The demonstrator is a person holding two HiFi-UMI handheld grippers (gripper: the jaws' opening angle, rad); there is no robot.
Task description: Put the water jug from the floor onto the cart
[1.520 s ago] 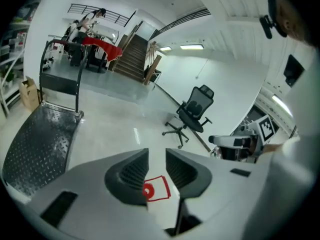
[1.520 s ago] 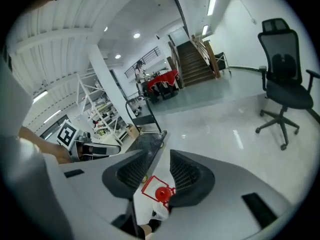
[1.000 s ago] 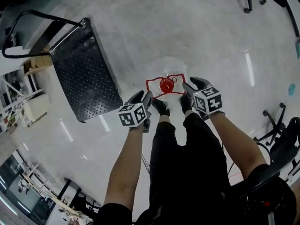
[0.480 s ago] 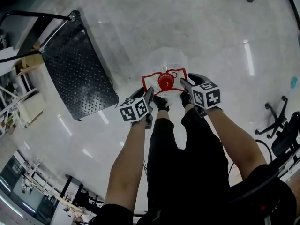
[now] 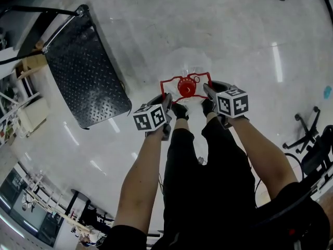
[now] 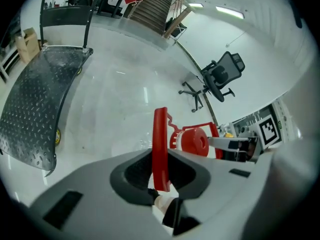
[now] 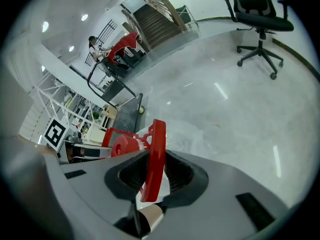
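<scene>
The clear water jug (image 5: 187, 73) stands on the floor at the person's feet, with a red cap (image 5: 186, 88) and a red handle frame (image 5: 200, 77) around it. My left gripper (image 5: 166, 100) is at the frame's left bar (image 6: 160, 139), my right gripper (image 5: 207, 92) at its right bar (image 7: 156, 156). Both pairs of jaws have just been closing, and each bar now sits pinched between the pads. The red cap (image 6: 194, 143) (image 7: 122, 145) shows beyond each bar. The black tread-plate cart (image 5: 86, 77) lies to the left.
The cart's push handle (image 5: 49, 9) is at its far end. Shelving and boxes (image 5: 26, 113) line the left side. Office chairs stand about: one (image 6: 220, 74) past the jug, one (image 7: 257, 14) at the right, another base (image 5: 304, 134). The person's black-trousered legs (image 5: 208, 176) are just behind the jug.
Both grippers have dropped closer to the jug and moved in onto the side bars of the red frame. Their jaws have narrowed around the bars.
</scene>
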